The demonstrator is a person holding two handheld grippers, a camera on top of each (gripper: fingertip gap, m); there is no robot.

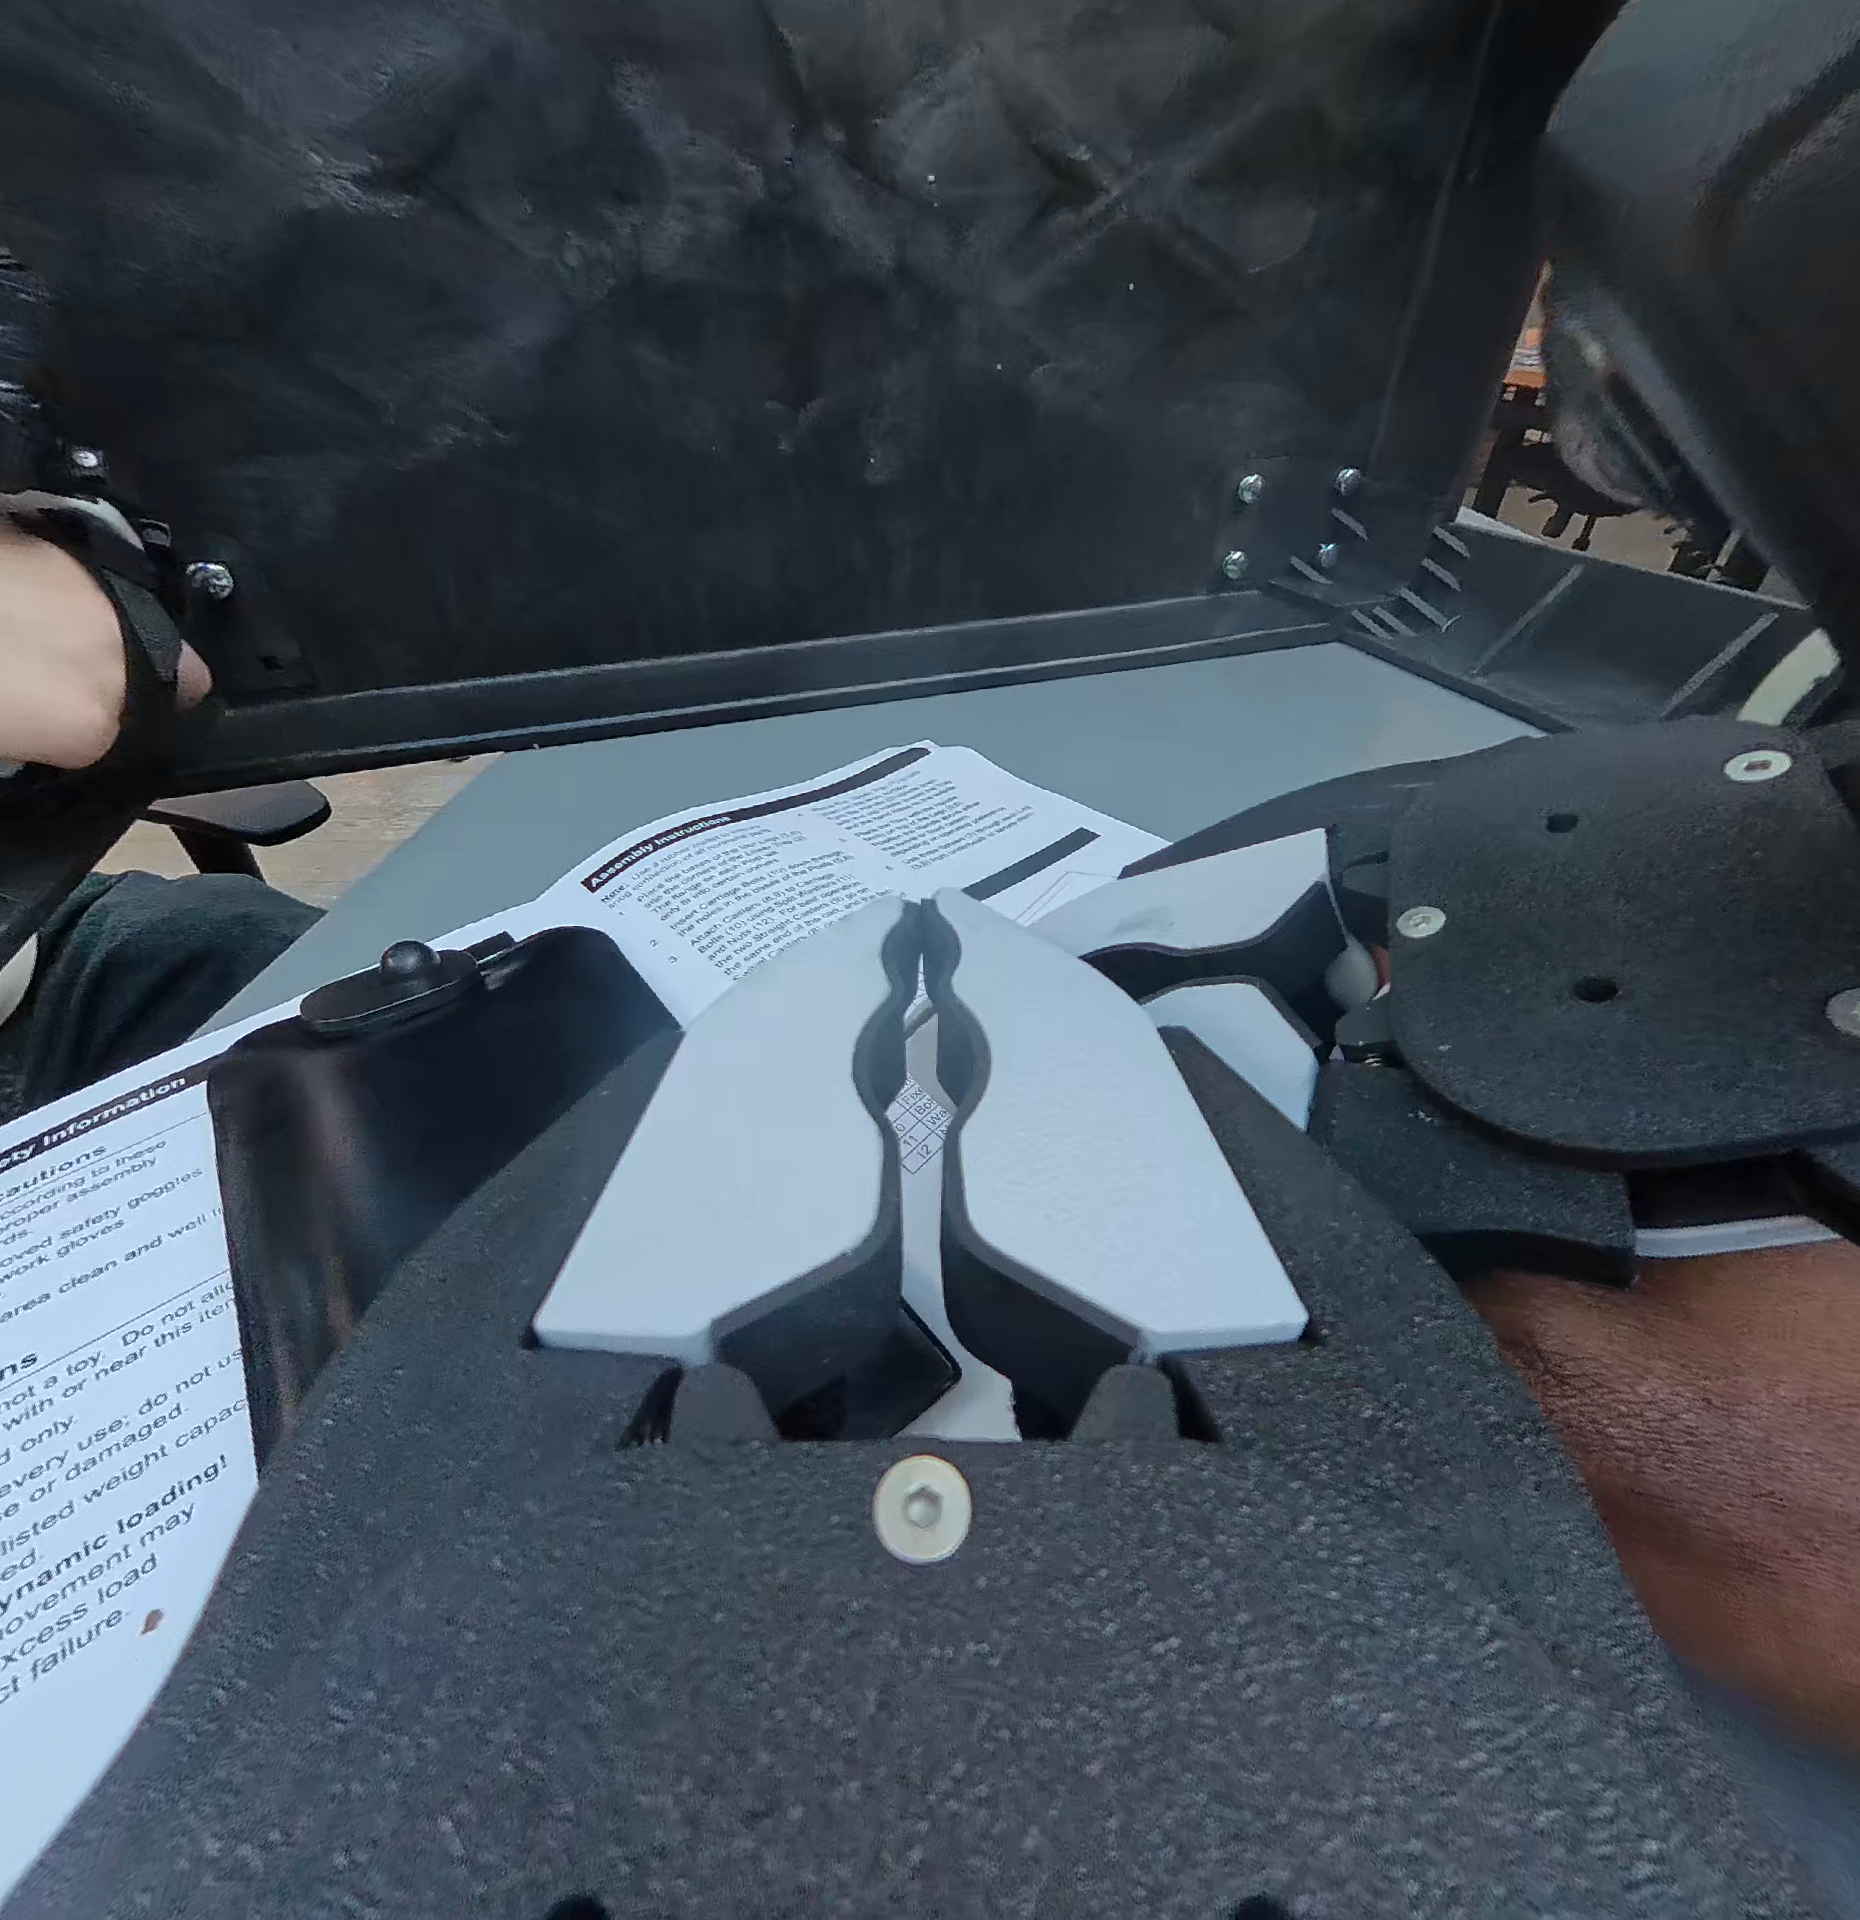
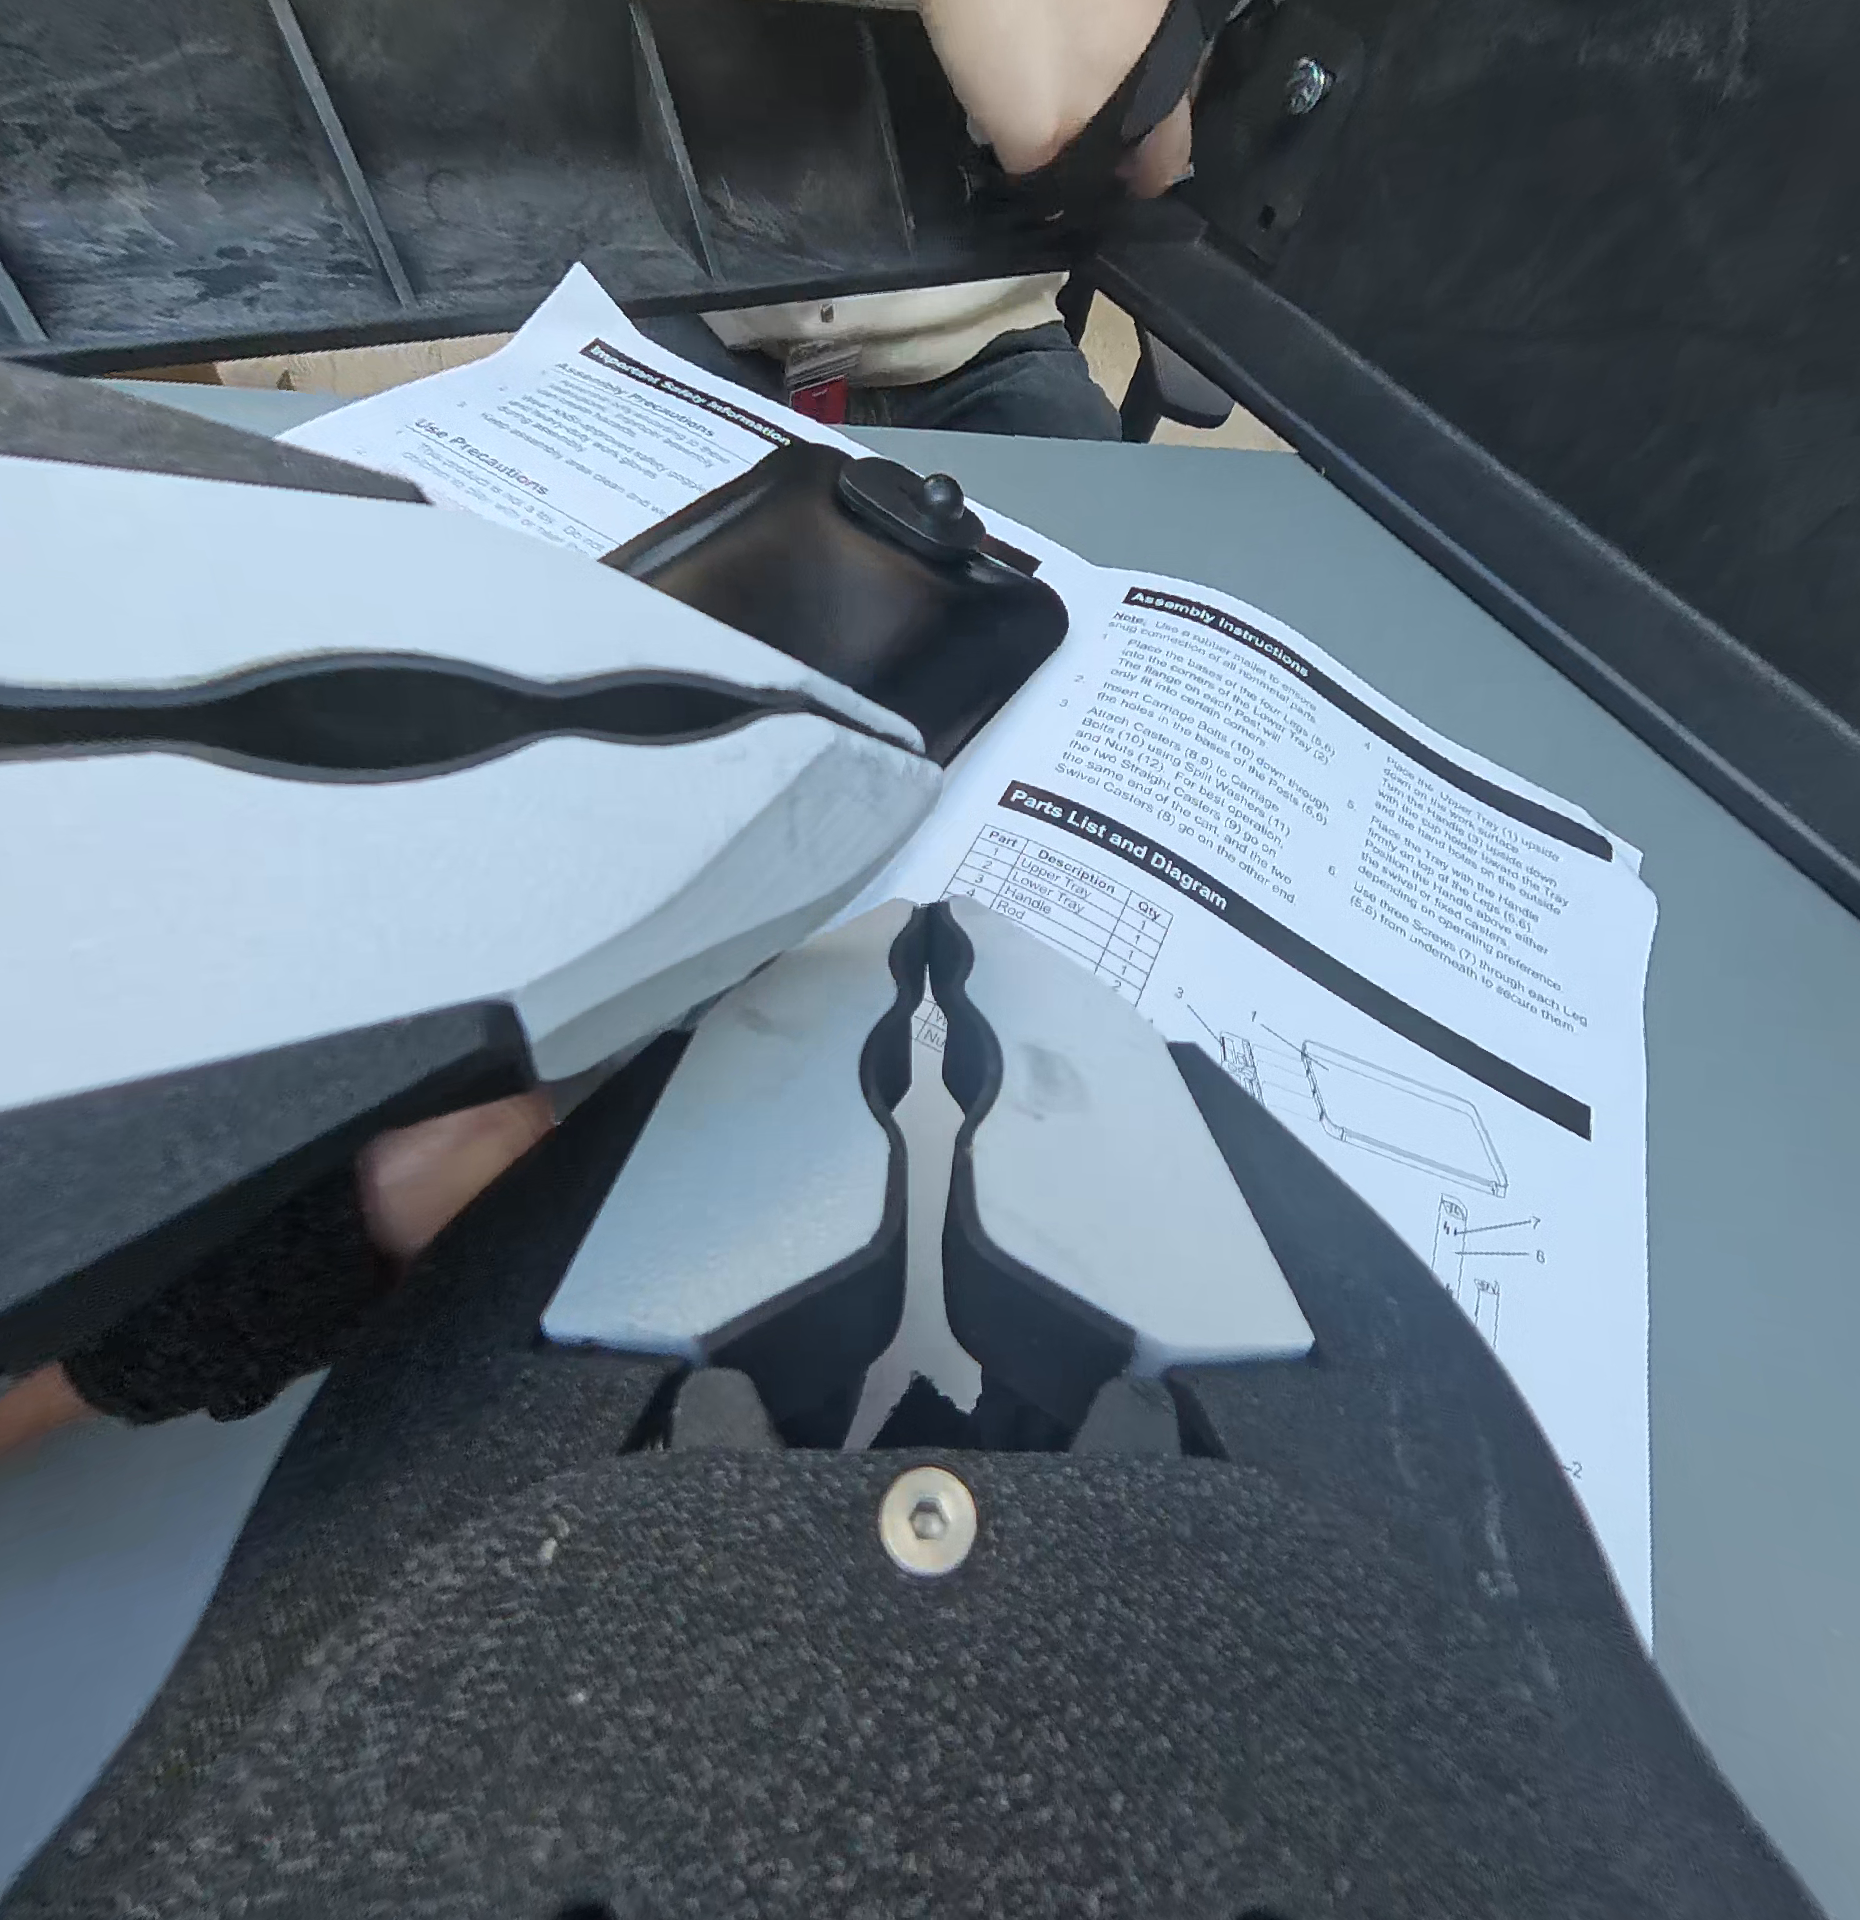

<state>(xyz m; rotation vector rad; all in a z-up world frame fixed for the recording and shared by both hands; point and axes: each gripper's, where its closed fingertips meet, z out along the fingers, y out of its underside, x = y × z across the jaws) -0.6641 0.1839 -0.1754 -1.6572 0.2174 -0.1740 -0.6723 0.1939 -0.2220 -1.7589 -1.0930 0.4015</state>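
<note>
Above the printed sheet (image 2: 1269,935) on the grey table (image 2: 1736,1351), both tongs (image 1: 923,914) (image 2: 926,916) pressed together, bare, beside a black plate (image 2: 853,613).

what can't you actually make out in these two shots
- Left wrist view: the near part of the printed sheet is hidden under the left gripper.
- Right wrist view: the black pouch is partly covered by the left gripper.
- Right wrist view: the other person's hand is cut off by the top edge.
</note>
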